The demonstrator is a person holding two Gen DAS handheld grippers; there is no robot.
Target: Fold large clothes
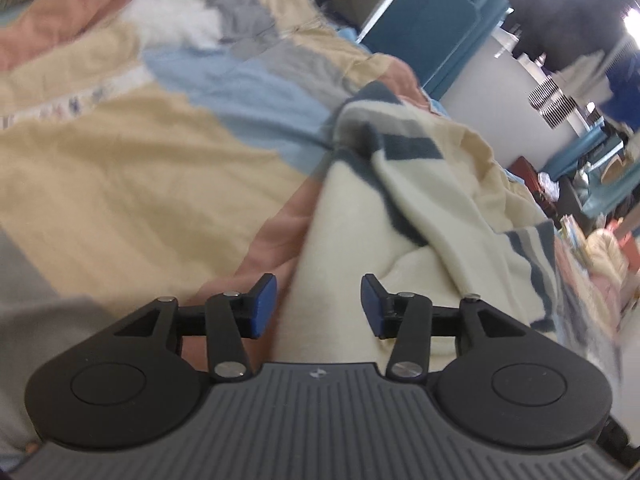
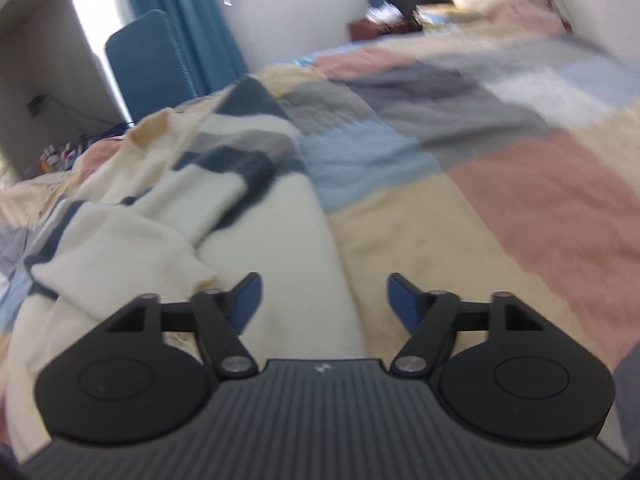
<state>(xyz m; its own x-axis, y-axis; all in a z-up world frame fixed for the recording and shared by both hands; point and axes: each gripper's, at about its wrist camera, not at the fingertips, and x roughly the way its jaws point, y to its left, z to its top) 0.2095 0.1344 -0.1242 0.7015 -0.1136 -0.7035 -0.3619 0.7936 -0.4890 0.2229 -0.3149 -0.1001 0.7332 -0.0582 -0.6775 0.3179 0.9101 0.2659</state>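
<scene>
- Spreading wide in the left wrist view, the left gripper [image 1: 318, 306] has its 2 blue pads [image 1: 264, 306] parted with nothing pinched; a cream band of the sweater [image 1: 340, 240] runs up through the gap between them.
- Gaping just as wide in the right wrist view, the right gripper [image 2: 324, 304] grips nothing; the right-hand edge of the sweater [image 2: 256, 208] lies under the gap, and its right blue pad [image 2: 404, 306] sits over the bare bedspread [image 2: 500, 200].
- Just beyond the left gripper, the sweater is cream with dark blue stripes and lies bunched in loose folds on the bedspread [image 1: 120, 168], its folds heaped toward the right of that view.
- From the right wrist view, the sweater is rumpled to the left, with a cuff or folded end near the left pad [image 2: 246, 306].
- Under the garment, the bedspread is a patchwork of tan, pink, light blue and grey squares covering the bed.
- Farther off, a blue chair [image 2: 148, 64] stands beside the bed, near a blue curtain [image 2: 200, 24].
- Past the chair in the left wrist view, a white wall and bright window light show, along with blurred clutter that I cannot make out.
</scene>
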